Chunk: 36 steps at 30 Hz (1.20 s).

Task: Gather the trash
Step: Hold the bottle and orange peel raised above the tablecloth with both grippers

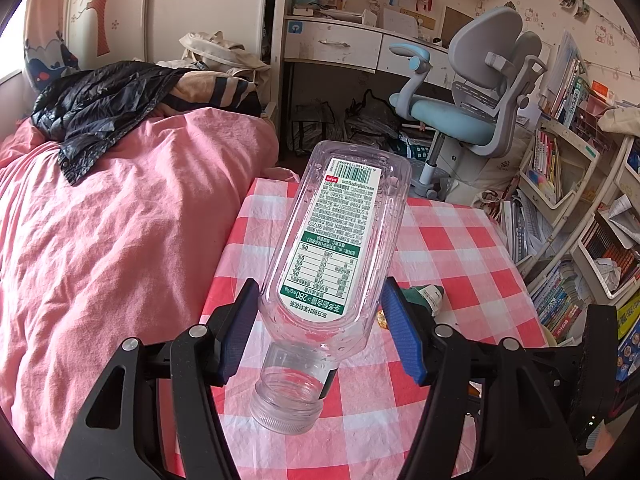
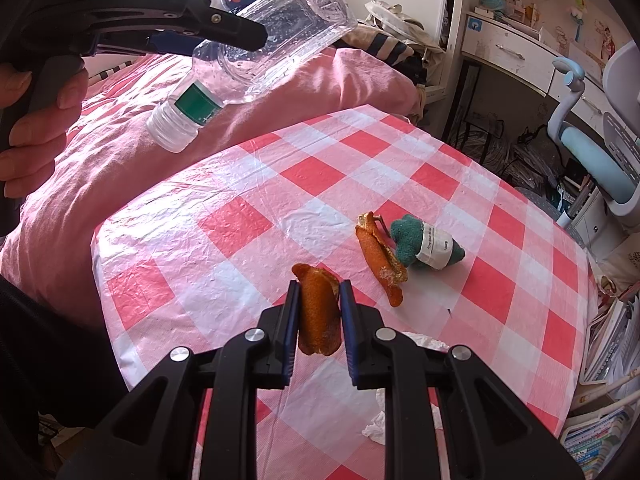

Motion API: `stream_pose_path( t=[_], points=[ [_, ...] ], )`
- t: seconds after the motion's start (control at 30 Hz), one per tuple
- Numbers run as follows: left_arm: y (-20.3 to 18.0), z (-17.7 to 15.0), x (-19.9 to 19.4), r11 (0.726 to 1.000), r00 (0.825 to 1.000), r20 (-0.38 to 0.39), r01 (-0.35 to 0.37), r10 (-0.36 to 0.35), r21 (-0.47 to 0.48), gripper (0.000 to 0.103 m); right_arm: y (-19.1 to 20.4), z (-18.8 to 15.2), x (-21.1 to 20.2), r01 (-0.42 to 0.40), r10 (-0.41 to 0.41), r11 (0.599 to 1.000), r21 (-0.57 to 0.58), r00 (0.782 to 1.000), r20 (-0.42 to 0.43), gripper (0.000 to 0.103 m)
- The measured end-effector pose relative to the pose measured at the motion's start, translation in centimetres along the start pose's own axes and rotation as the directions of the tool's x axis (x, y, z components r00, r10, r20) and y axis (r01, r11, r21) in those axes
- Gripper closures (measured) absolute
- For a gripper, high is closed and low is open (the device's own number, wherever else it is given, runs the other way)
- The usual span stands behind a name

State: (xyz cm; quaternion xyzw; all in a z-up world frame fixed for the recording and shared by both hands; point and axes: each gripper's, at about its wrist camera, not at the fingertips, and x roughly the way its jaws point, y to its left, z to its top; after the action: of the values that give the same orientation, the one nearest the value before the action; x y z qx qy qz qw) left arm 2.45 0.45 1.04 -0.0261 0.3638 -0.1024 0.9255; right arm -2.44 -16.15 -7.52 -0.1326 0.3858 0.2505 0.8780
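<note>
My left gripper (image 1: pixel 318 312) is shut on an empty clear plastic bottle (image 1: pixel 340 236), its blue pads pressing the sides near the shoulder, neck and open mouth pointing toward the camera. The same bottle (image 2: pixel 280 36) shows in the right wrist view at upper left, held above the bed by the left gripper (image 2: pixel 224 36) in a person's hand (image 2: pixel 36 120). My right gripper (image 2: pixel 318 296) is shut on a curled orange peel (image 2: pixel 318 312), lifted above the checked tablecloth (image 2: pixel 240 220). A second orange peel (image 2: pixel 380 260) lies on the cloth beside a green cloth roll (image 2: pixel 424 244) with a white paper band.
Crumpled white tissue (image 2: pixel 384 420) lies on the cloth under my right gripper. A bed with a pink cover (image 1: pixel 112 216) and a dark jacket (image 1: pixel 100 108) borders the table's left. A blue-grey desk chair (image 1: pixel 472 92), a desk and crowded bookshelves (image 1: pixel 568 240) stand beyond and right.
</note>
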Motion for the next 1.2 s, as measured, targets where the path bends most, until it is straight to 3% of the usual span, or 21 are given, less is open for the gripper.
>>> stream_pose_path(
  t=[1.2],
  points=[
    [-0.07,-0.03,0.02,1.0,1.0,0.001,-0.001,0.001,0.002,0.043,0.31,-0.18,0.38,0.002,-0.002,1.0,-0.005,1.0,-0.006,0.082]
  ],
)
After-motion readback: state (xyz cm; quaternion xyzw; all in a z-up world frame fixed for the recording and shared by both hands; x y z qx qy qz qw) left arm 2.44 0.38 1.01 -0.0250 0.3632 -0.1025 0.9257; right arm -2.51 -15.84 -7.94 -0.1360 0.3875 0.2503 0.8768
